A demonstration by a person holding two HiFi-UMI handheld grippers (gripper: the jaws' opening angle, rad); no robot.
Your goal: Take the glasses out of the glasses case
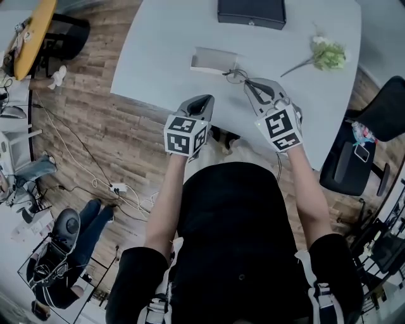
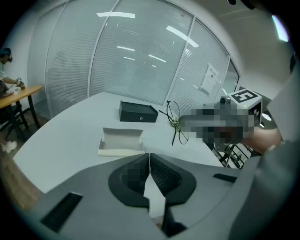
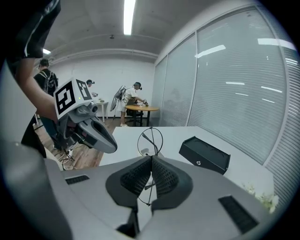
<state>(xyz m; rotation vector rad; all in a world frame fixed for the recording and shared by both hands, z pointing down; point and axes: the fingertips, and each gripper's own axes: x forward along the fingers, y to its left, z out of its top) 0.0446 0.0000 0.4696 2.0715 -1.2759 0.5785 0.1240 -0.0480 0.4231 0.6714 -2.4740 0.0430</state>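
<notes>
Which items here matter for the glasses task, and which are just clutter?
Job: glasses, held in the shut right gripper; open glasses case; left gripper, shut and empty.
Lying about: black box; flower sprig.

Grey table: open glasses case, black box, flower sprig

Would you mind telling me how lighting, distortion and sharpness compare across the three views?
Head view: evenly lit and sharp, though the wide lens bows the table edge. Left gripper view: dark vignette in the corners, bright streaks reflected on the glass wall. Right gripper view: the ceiling light blows out, yet the glasses in the right tool look crisp.
</notes>
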